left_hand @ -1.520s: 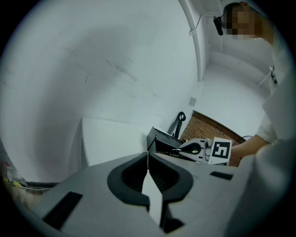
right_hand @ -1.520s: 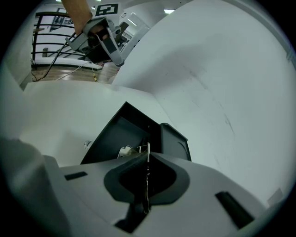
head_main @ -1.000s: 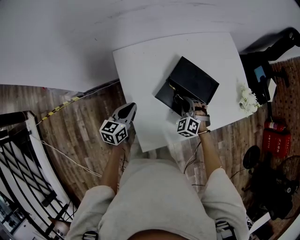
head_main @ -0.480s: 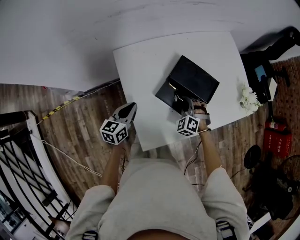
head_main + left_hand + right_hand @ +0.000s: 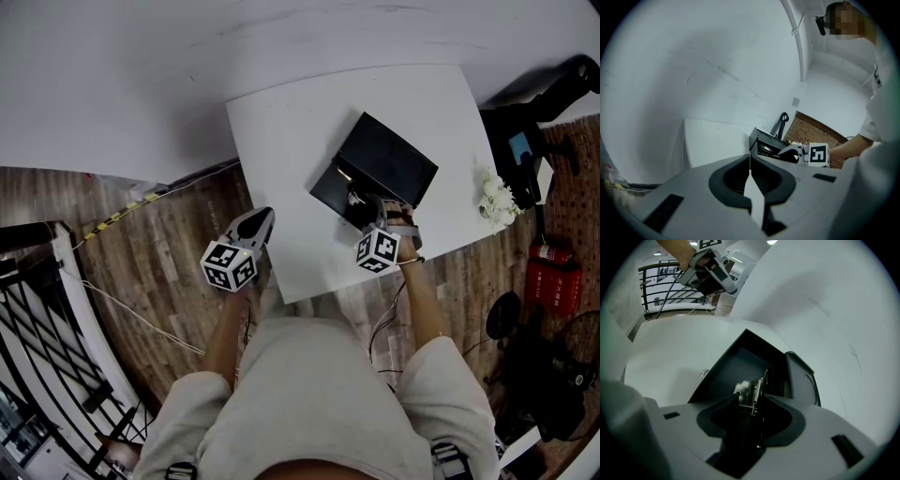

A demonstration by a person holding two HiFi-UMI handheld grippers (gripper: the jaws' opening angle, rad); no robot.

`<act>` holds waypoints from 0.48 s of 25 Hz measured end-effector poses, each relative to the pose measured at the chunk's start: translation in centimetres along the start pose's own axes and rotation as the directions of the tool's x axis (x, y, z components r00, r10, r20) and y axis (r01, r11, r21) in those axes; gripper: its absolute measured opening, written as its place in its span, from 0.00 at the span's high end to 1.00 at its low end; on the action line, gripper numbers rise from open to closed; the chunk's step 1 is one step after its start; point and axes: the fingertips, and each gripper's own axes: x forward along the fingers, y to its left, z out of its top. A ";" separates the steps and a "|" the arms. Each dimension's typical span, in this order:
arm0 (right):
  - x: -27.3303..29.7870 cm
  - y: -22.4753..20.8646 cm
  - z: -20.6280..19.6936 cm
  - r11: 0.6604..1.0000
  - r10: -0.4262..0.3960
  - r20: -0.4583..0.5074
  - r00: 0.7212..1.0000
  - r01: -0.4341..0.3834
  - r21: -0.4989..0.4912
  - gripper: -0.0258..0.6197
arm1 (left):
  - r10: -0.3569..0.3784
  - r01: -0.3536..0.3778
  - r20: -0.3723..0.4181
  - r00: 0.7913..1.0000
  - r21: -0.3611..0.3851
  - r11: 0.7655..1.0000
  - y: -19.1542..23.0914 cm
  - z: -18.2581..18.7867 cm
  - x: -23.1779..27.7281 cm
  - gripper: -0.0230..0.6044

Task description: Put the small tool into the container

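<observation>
An open black container (image 5: 330, 192) lies on the white table (image 5: 281, 131), its lid (image 5: 389, 159) folded back to the right. My right gripper (image 5: 361, 202) reaches over the container's near edge. In the right gripper view a small shiny metal tool (image 5: 751, 390) stands between the gripper's (image 5: 749, 397) jaws, above the container's hollow (image 5: 733, 364). The jaws are opening and the tool leans against the right one. My left gripper (image 5: 262, 217) hangs off the table's left edge with its jaws (image 5: 750, 172) shut and nothing in them.
A small metal bit (image 5: 704, 373) lies on the table just left of the container. White flowers (image 5: 495, 202) sit at the table's right edge. A red box (image 5: 548, 272) and dark gear stand on the wooden floor at right. A black railing (image 5: 37, 309) is at left.
The right gripper has stayed over the container and its jaws have spread apart around the tool. The left gripper has not moved.
</observation>
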 end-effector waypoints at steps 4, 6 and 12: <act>0.1 -0.1 -0.1 1.000 0.006 -0.001 1.000 -0.006 0.003 0.66 | 0.002 -0.002 0.003 1.000 -0.004 1.000 0.1 0.0 0.0 0.94; 0.2 -0.1 -0.1 1.000 0.009 -0.002 1.000 -0.009 0.002 0.64 | 0.002 -0.002 0.003 1.000 -0.005 1.000 0.1 0.0 0.0 0.94; -0.2 -0.2 0.3 1.000 0.005 0.018 1.000 -0.005 -0.003 0.63 | 0.000 0.000 0.006 1.000 -0.005 1.000 -0.1 0.1 -0.1 0.94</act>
